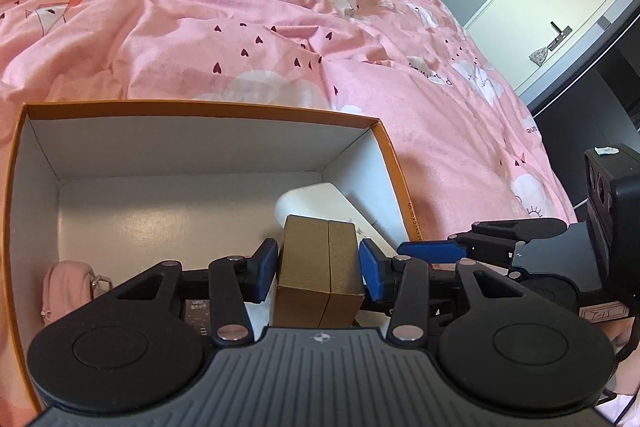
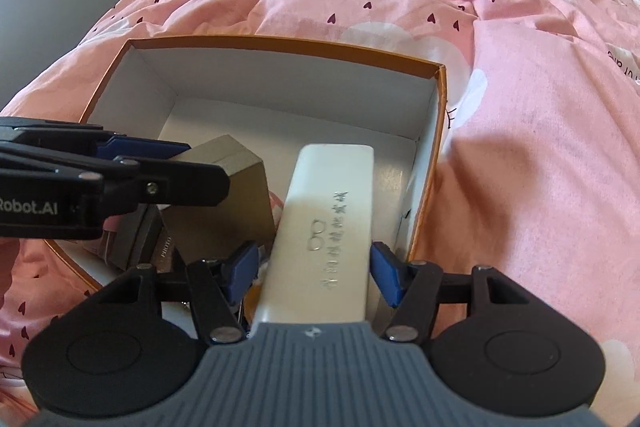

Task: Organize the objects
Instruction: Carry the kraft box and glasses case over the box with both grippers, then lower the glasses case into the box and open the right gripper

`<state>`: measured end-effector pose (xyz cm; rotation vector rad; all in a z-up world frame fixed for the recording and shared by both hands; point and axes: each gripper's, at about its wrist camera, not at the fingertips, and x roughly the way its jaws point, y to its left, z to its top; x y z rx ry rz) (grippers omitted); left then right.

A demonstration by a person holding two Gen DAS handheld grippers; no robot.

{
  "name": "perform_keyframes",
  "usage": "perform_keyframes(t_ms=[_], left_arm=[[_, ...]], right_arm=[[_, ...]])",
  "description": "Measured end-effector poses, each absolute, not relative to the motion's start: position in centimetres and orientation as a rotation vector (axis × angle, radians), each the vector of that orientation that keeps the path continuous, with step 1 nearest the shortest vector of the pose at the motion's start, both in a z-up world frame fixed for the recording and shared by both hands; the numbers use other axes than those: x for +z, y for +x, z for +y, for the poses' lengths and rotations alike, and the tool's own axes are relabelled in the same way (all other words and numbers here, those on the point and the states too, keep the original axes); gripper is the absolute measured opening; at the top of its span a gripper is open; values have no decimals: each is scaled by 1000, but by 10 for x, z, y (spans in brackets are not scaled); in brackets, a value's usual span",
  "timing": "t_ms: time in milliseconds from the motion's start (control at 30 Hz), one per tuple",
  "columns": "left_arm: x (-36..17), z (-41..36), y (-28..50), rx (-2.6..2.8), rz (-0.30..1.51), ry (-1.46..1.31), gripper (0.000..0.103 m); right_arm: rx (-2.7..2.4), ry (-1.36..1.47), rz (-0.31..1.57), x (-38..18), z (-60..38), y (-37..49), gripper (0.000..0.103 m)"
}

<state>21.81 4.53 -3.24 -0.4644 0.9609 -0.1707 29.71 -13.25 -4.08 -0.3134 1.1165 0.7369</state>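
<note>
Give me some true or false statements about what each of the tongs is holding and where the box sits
1. The left tongs grip a gold box. True.
2. The right tongs are empty. False: they grip a white case.
3. The orange box sits on a pink bedspread. True.
4. The white case is blank. False: its lid bears a glasses symbol and a line of characters.
5. A pink pouch lies inside the orange box. True.

orange box (image 2: pixel 438 131) far half bare, near half crowded by gold box (image 1: pixel 320 267), white case (image 2: pixel 328 227), pink pouch (image 1: pixel 66 287)
</note>
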Motion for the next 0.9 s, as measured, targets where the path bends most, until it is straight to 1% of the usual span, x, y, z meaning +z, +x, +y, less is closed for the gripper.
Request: perform_keyframes(t_ms=[100,233,267,533,667,900], left_arm=[[-34,43,221,-177,963,-472,51],[-32,45,222,-163,962,-468,51],[-32,46,222,-156,961,-469,51],[-27,65,227,-66,938,-466,51],[-26,70,233,-30,924,-440,51],[-30,84,244,-4,916,-453,51]], right_arm=[[738,-361,1082,-34,-133,294,63],[745,-426,1053,-28,-129,287,53],[747,-447,1043,-28,-127,285,52],[708,-469,1018,-34,-108,295,52],[676,-571,991,-47,-85,299,56],[600,-719,966,-67,-53,314,56]])
